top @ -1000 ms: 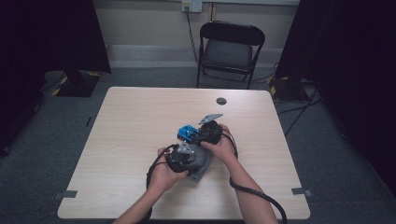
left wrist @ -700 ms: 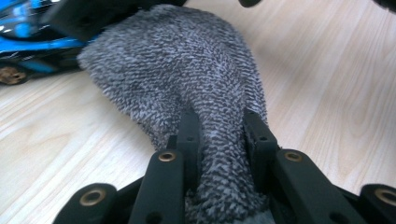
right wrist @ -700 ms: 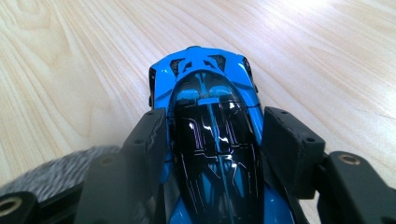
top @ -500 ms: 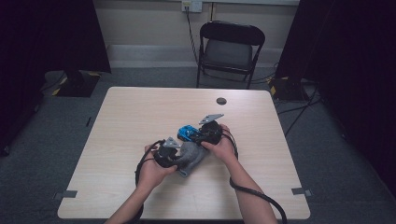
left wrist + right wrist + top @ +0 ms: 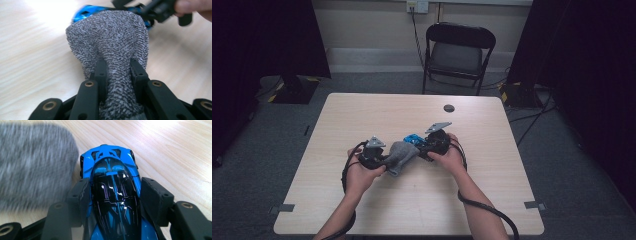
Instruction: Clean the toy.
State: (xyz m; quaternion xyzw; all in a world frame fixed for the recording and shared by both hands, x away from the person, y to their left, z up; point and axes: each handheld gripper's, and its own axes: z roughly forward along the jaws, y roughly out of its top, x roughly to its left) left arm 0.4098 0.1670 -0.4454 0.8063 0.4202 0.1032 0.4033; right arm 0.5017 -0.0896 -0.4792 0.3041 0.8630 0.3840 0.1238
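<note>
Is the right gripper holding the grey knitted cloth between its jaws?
No: in the right gripper view the right gripper clamps a blue toy car, while the grey cloth lies off to the side.

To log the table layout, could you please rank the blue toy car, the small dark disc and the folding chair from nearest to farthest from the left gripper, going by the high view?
1. Blue toy car: just right of the left gripper, beyond the grey sock it holds.
2. Small dark disc: near the table's far edge.
3. Folding chair: on the floor beyond the table.
</note>
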